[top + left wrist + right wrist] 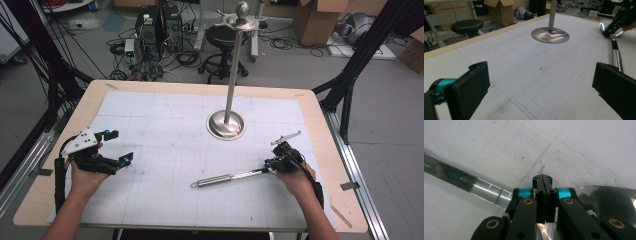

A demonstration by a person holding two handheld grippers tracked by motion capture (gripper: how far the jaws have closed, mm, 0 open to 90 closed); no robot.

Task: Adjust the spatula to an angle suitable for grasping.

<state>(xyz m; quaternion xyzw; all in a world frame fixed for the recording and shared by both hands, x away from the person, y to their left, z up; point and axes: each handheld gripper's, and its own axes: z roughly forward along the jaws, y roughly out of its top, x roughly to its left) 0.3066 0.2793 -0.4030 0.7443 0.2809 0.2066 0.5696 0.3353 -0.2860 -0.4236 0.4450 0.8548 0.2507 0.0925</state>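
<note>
Right gripper (272, 164), jaws pinched on the ladle (231, 177) at lower centre, could let it twist loose on so thin a grip, while left gripper (116, 146) waits apart.

High view overhead, facing forward; claw views close, sharing mat (165, 130).

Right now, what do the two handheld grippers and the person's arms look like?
Both grippers are black linkage frames with teal bands by the jaws. The left gripper carries a grey three-cornered plate and flat black pads; the right gripper shows brass-coloured pivot pins. A black cable trails along each forearm. No sleeves are visible.
</note>
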